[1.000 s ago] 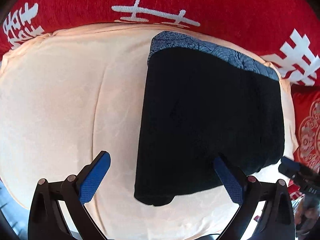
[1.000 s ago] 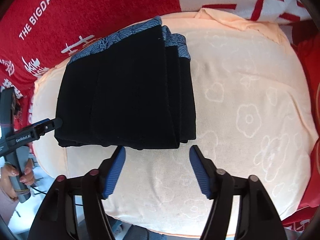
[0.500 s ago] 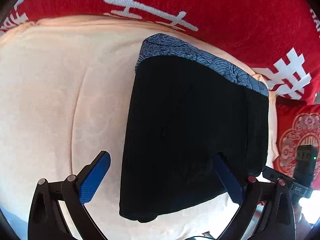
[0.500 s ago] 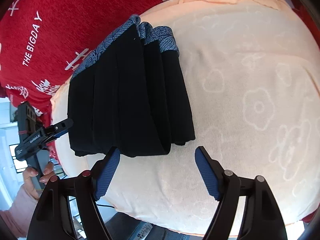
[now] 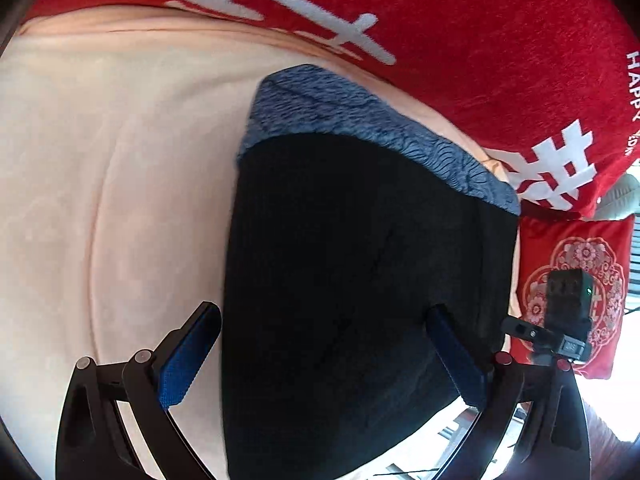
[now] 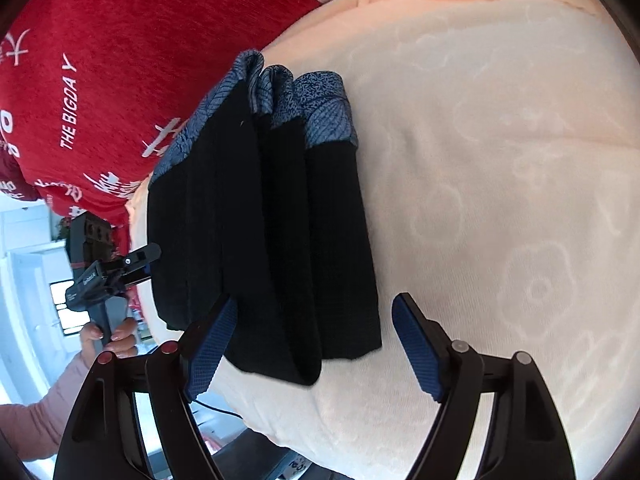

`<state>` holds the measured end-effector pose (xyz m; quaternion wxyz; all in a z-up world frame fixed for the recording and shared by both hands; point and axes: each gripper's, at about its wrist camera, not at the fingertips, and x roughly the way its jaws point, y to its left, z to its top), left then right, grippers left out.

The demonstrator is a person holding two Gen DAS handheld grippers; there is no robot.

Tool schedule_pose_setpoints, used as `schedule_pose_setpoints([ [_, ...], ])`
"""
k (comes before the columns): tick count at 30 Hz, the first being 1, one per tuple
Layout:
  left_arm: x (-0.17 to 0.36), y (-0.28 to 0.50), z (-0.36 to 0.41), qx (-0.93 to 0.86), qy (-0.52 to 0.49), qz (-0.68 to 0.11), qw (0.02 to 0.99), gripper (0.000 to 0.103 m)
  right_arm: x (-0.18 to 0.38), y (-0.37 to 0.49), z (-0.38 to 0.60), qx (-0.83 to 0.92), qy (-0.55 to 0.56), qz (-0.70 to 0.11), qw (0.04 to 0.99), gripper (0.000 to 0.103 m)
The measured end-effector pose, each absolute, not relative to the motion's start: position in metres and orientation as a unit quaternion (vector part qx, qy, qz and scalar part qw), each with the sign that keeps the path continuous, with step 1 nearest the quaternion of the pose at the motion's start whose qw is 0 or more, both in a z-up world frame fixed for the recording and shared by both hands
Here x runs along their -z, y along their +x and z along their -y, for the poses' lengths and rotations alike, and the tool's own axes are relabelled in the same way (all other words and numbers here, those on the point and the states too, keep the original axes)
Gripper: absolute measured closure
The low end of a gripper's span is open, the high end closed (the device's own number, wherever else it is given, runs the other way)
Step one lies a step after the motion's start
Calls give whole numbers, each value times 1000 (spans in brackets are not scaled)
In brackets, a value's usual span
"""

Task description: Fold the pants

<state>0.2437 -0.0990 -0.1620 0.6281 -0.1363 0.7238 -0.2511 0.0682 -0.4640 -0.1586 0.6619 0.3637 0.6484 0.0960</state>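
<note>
The black pants lie folded into a thick stack on a peach cloth, with a blue patterned waistband at the far end. In the right wrist view the pants show several stacked layers. My left gripper is open and empty, its fingers straddling the near end of the stack. My right gripper is open and empty, its fingers on either side of the stack's near folded edge. The right gripper also shows in the left wrist view, and the left gripper in the right wrist view.
A red blanket with white characters lies behind the peach cloth. A red patterned cushion stands at the right. The cloth's near edge drops off to the floor. A hand in a pink sleeve holds the left gripper.
Both grippers have moved closer to the pants and turned; the stack now fills more of each view. Both stay open and the pants have not moved.
</note>
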Motion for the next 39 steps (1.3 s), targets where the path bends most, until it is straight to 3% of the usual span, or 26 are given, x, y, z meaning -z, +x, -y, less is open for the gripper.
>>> schedule_pose_setpoints([
  [24, 173, 257, 141, 289, -67, -716, 632, 0, 190, 108, 468, -191, 401, -626, 641, 17],
  [25, 171, 256, 143, 286, -66, -711, 639, 1, 189, 108, 467, -185, 396, -631, 641, 19],
  [29, 152, 245, 148, 287, -58, -681, 671, 21, 185, 104, 469, -170, 387, -640, 641, 38],
  [32, 138, 242, 147, 281, -58, -673, 682, 32, 181, 102, 468, -168, 391, -637, 642, 45],
  [39, 97, 221, 143, 275, -52, -660, 697, 34, 160, 86, 477, -185, 444, -614, 626, 56],
])
